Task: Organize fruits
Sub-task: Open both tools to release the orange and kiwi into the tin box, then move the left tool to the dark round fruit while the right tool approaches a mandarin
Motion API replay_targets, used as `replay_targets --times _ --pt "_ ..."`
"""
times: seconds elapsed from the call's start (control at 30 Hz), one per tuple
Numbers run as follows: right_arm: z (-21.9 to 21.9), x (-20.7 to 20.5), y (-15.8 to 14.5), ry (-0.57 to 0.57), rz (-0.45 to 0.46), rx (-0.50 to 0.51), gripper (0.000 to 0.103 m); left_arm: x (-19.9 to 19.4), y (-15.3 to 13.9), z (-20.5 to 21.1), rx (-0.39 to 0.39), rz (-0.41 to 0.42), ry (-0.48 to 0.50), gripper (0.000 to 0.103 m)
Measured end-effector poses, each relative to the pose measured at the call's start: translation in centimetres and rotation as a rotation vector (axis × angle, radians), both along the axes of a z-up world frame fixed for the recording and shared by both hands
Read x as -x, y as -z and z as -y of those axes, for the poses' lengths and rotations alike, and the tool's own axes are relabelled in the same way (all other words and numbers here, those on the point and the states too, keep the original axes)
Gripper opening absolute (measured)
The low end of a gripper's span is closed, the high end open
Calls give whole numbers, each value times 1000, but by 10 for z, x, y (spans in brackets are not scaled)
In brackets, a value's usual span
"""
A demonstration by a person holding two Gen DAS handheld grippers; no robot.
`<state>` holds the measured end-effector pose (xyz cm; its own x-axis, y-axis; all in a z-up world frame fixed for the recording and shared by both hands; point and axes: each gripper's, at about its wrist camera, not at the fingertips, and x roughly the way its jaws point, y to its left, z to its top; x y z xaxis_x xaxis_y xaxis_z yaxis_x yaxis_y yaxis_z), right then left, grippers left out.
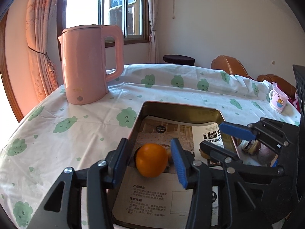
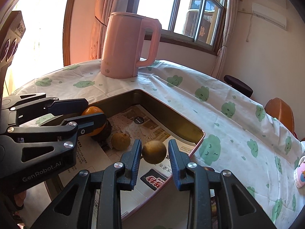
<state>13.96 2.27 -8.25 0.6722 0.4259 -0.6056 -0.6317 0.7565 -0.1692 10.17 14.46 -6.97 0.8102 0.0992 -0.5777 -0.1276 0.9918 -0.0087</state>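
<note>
The tray [image 2: 167, 112] sits before the kettle [image 2: 125, 45] on my table [image 2: 219, 99]; inside lie the orange [image 1: 151, 160] and, seemingly, two smaller fruits [image 2: 120, 141].

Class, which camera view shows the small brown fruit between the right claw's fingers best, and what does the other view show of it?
The right wrist view: the brown fruit sits in full view between the open right claw, over the tin. In the left wrist view I cannot make that fruit out; the right claw is seen only from the side.
</note>
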Motion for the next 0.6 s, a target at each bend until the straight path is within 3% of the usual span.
replay_targets --times 0.07,0.13,0.33,0.47,0.6 --pt "0 2 -1 6 16 2 58 4 -2 1 -9 22 -2 58" --pt "3 6 -4 11 44 -9 63 8 -5 1 -2 45 -7 62" --pt "25 16 -9 49 68 -30 63 25 -15 8 4 118 0 66" --pt "75 19 -15 132 50 -71 63 33 -27 22 14 162 20 74" --pt "132 27 -20 233 40 -107 63 36 -30 54 7 172 91 74"
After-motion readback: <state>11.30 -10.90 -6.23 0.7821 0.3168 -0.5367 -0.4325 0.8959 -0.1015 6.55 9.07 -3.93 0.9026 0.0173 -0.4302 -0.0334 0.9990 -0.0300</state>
